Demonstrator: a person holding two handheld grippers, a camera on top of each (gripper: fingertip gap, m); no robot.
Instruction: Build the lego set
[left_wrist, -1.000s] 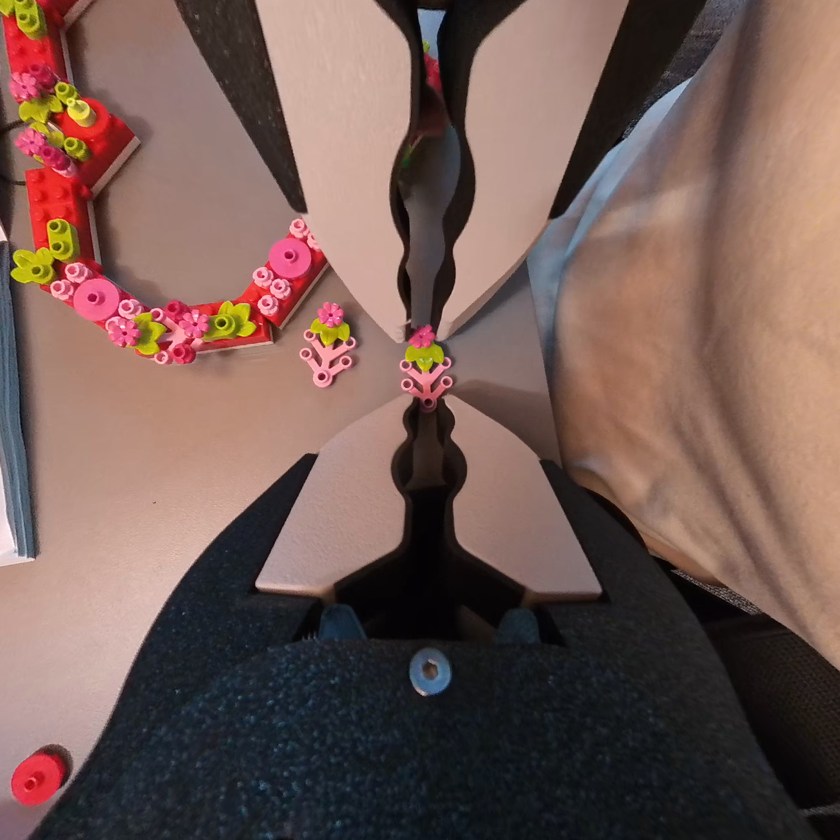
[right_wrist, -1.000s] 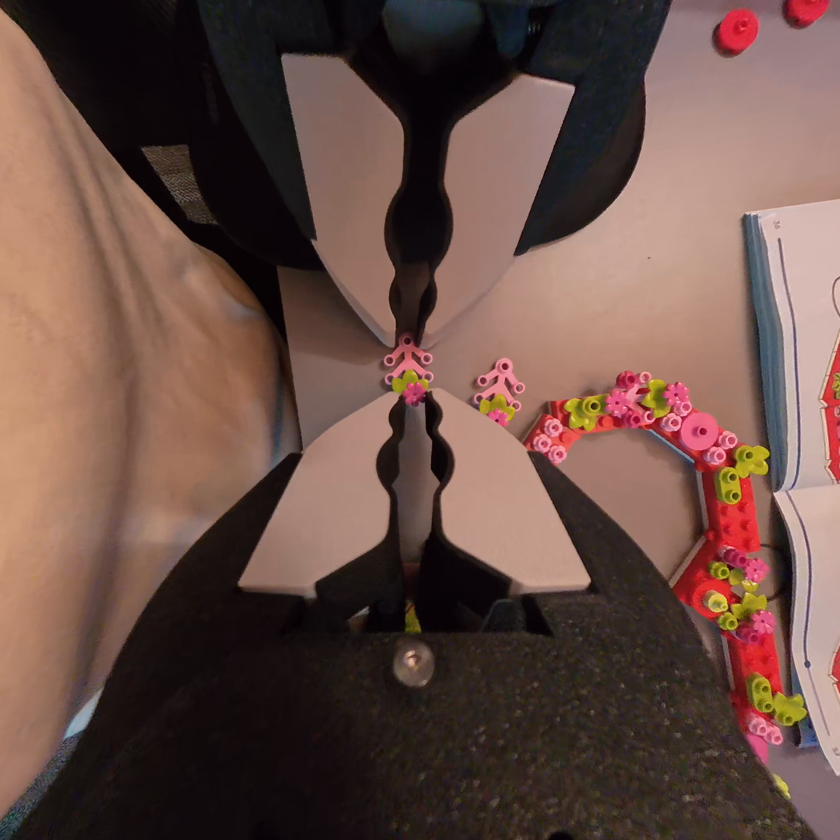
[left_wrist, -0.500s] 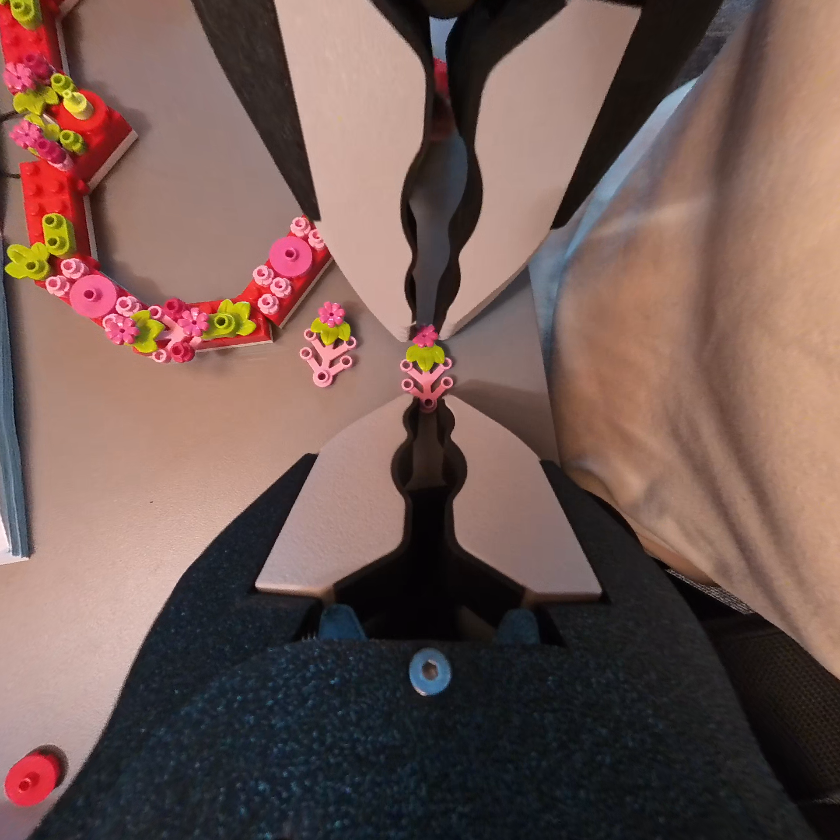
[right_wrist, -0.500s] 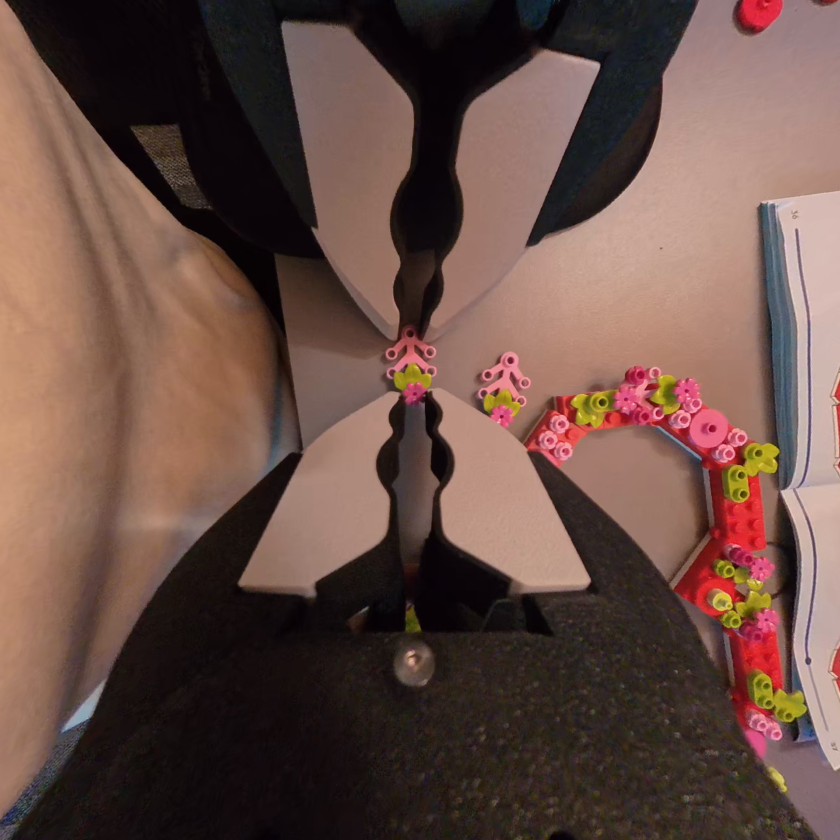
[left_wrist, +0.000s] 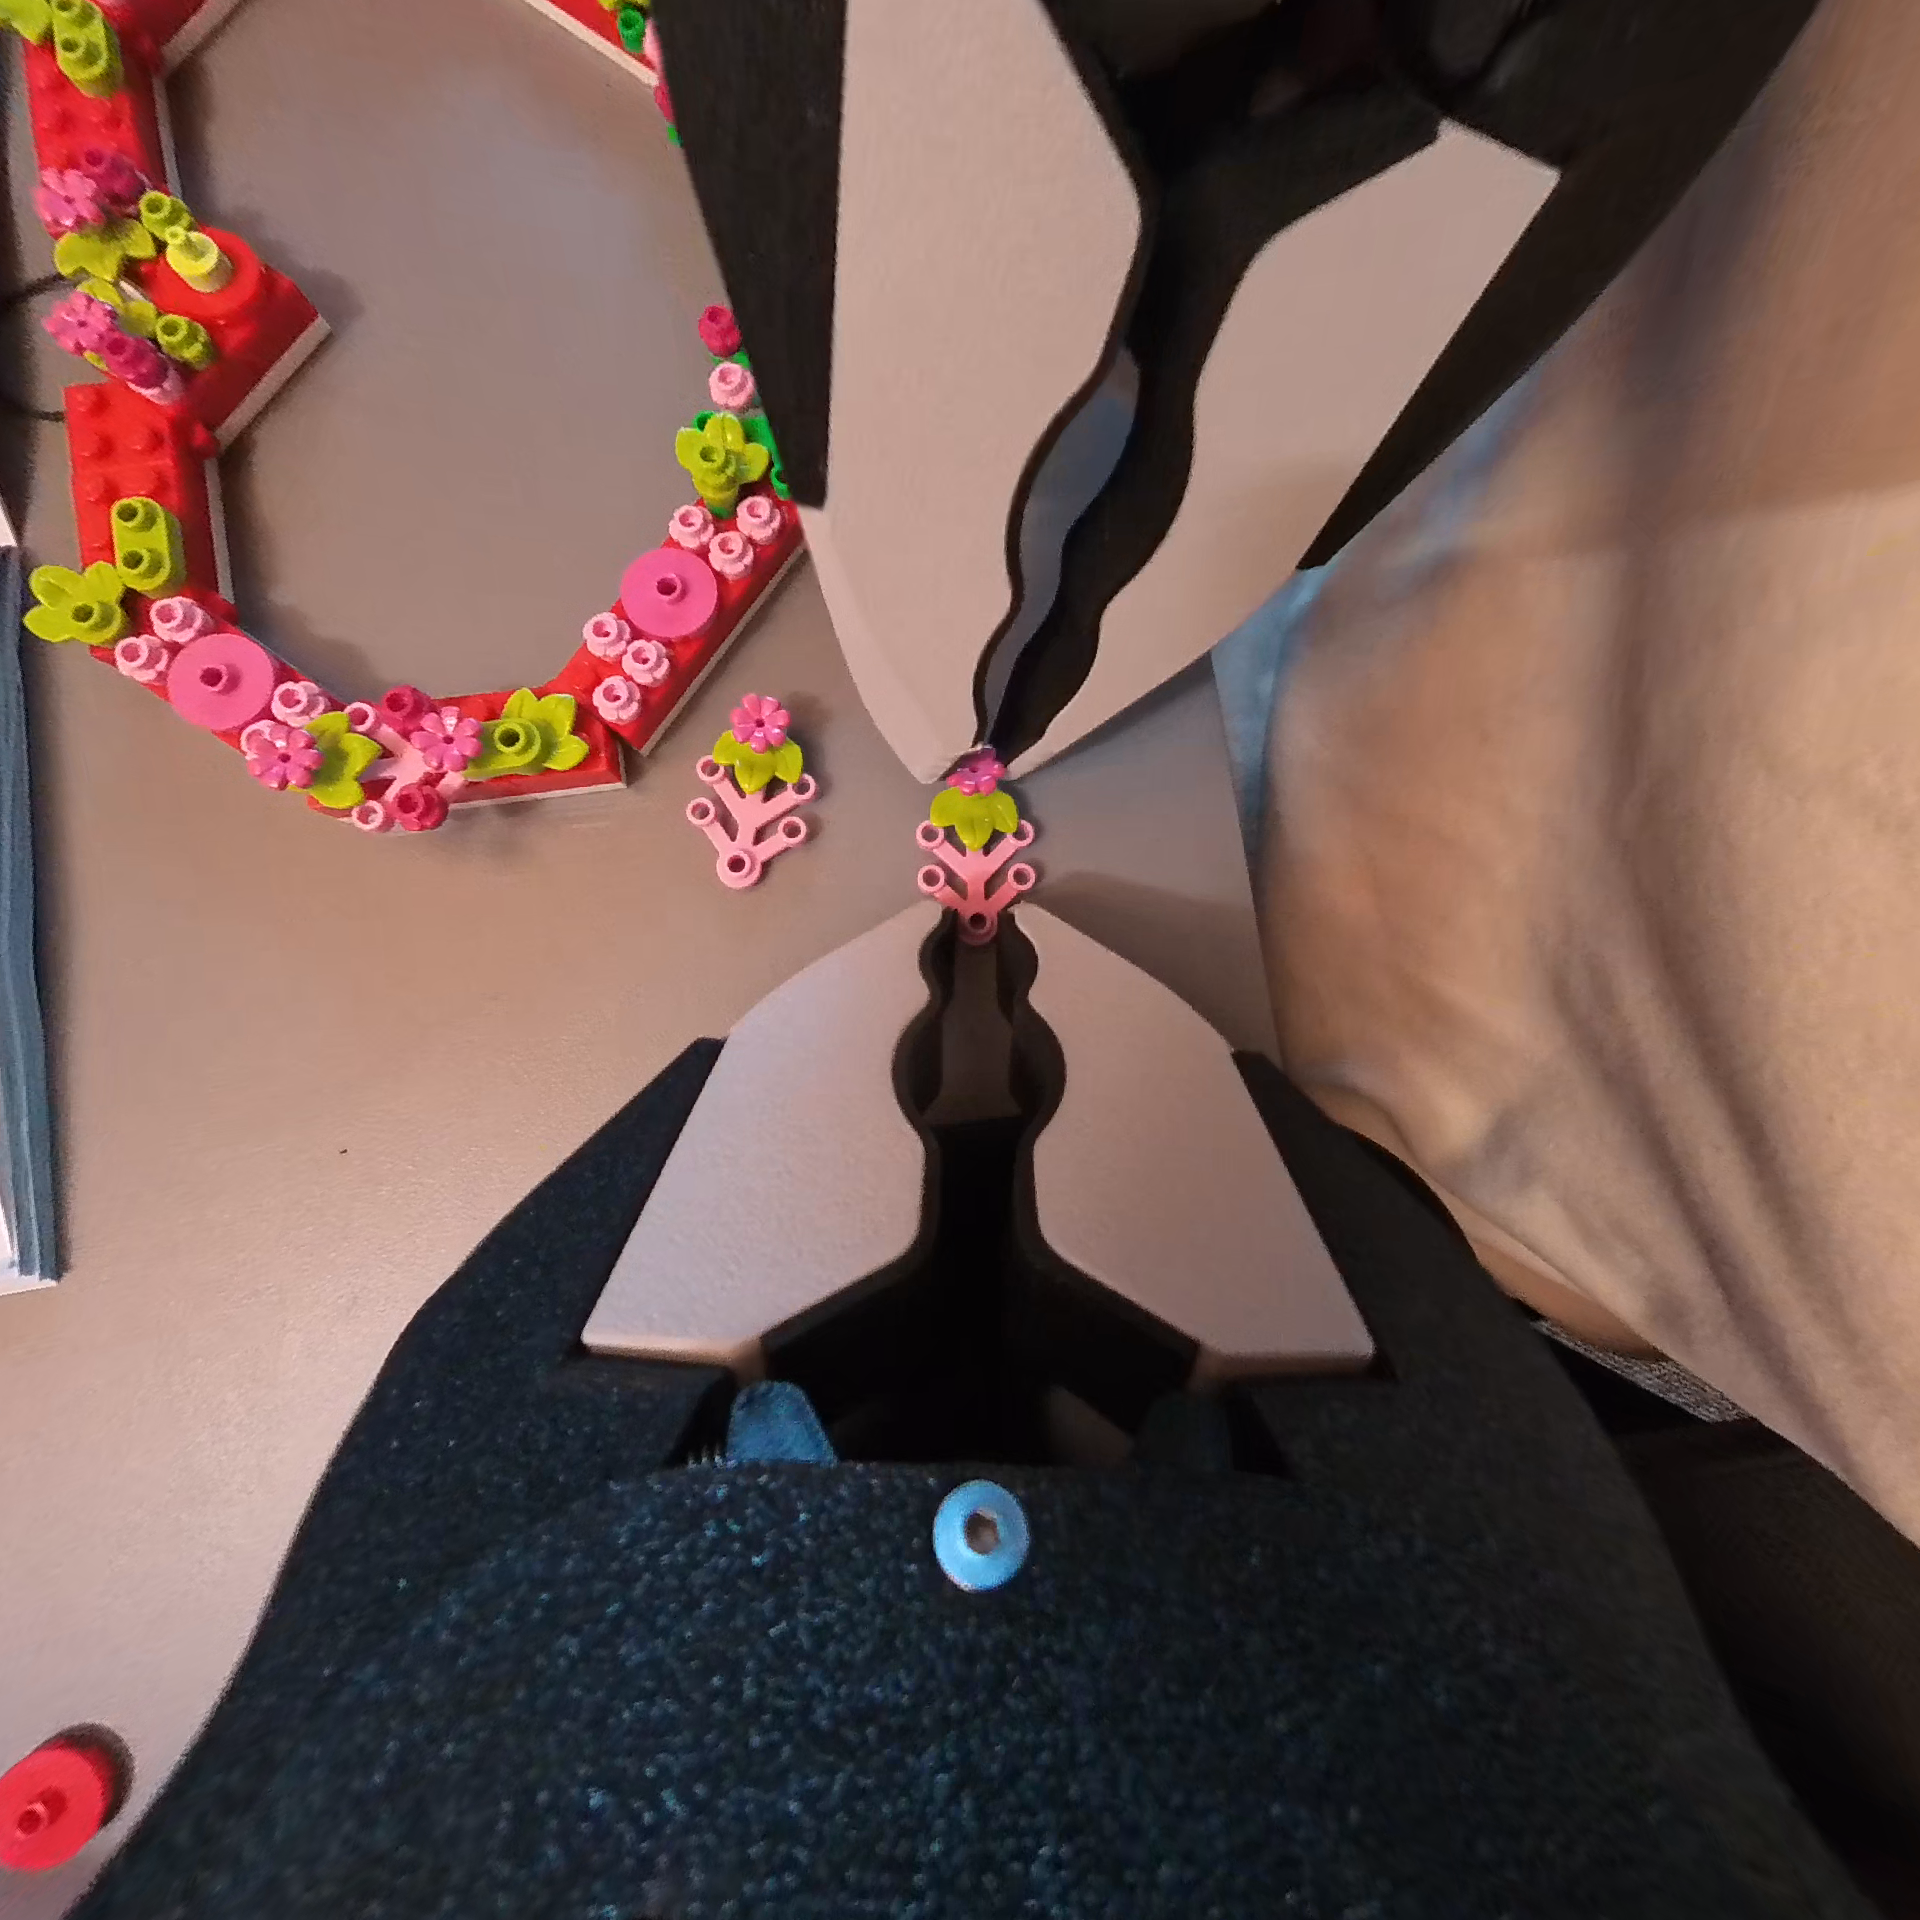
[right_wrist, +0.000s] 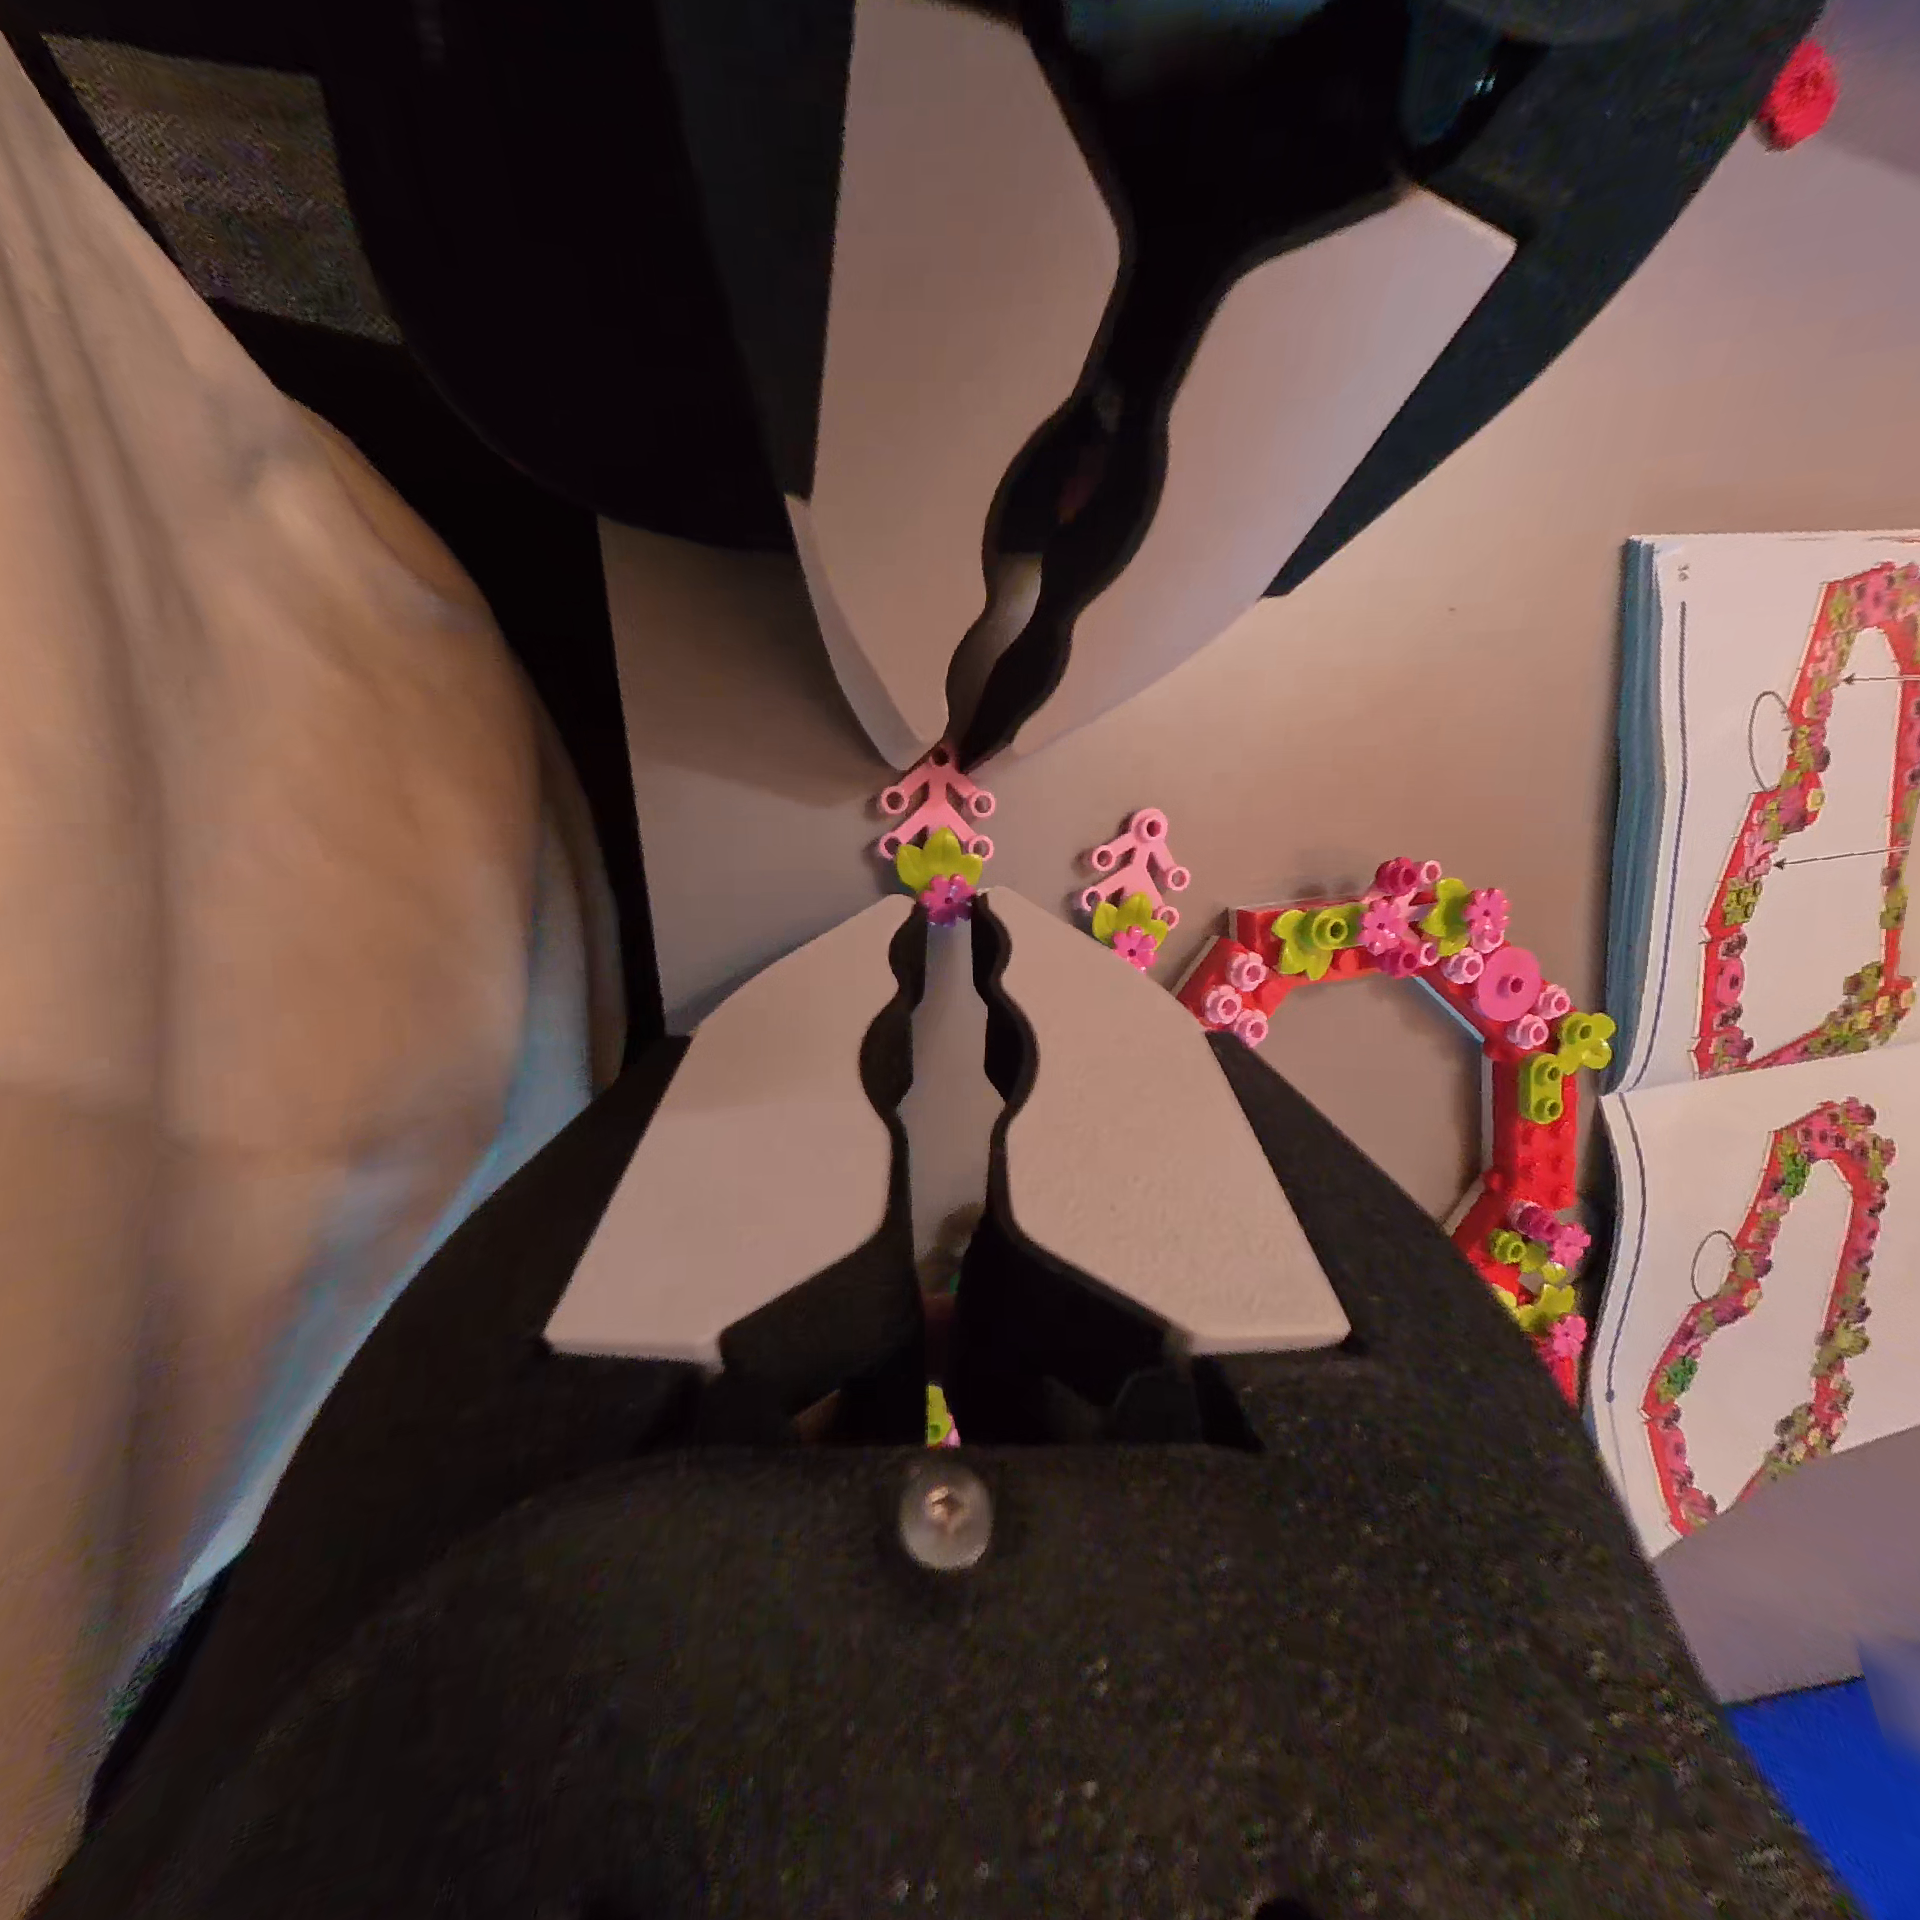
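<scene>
A small pink branch piece with a lime leaf and a magenta flower (left_wrist: 975, 842) hangs above the table between both grippers. My left gripper (left_wrist: 975, 923) is shut on its pink stem end. My right gripper (right_wrist: 948, 906) is shut on its magenta flower end; the sprig also shows in the right wrist view (right_wrist: 935, 831). The two grippers face each other tip to tip. A second, matching sprig (left_wrist: 753, 795) lies loose on the table beside them. The red heart-shaped frame (left_wrist: 540, 743), covered in pink and lime flowers, lies just beyond it.
An open instruction booklet (right_wrist: 1766, 935) lies past the frame. A loose red round piece (left_wrist: 42, 1808) sits near the table's edge. A person's beige-clothed body (left_wrist: 1610, 779) is close along the other side of the grippers. Less than 4 cm separates the two grippers' tips. Both grippers' tips are roughly 20 cm from the loose red round piece (left_wrist: 42, 1808).
The sprig stays held between both grippers. The right gripper has tilted and shifted, so more of the red frame and booklet come into view.
</scene>
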